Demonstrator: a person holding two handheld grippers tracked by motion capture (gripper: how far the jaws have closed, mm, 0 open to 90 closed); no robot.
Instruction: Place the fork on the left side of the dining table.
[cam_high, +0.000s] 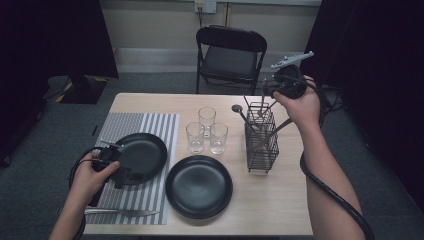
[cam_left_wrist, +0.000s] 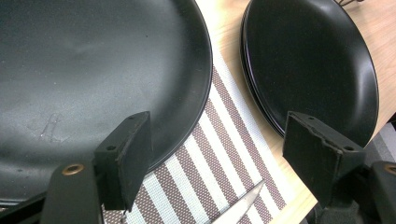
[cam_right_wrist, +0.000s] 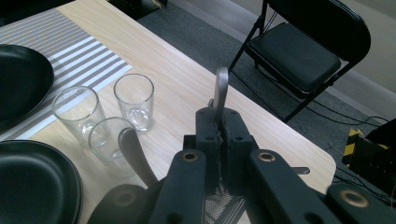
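Observation:
My right gripper (cam_high: 265, 93) hovers over a black wire cutlery caddy (cam_high: 261, 145) at the table's right. It is shut on the thin grey handle of a utensil (cam_right_wrist: 221, 88), which sticks up between the pads in the right gripper view (cam_right_wrist: 222, 123). The utensil's lower end is hidden, so I cannot name it. Another utensil handle (cam_right_wrist: 135, 154) leans out of the caddy to the left. My left gripper (cam_high: 120, 174) rests low at the near rim of a black plate (cam_high: 142, 155) on a striped placemat (cam_high: 160, 130). Its jaws (cam_left_wrist: 219, 135) stand open with nothing between them.
A second black plate (cam_high: 199, 186) lies on bare wood at the centre front. Three empty glasses (cam_high: 206, 131) stand behind it. A knife (cam_high: 122, 213) lies on the placemat's near edge. A folding chair (cam_high: 230, 55) stands beyond the table.

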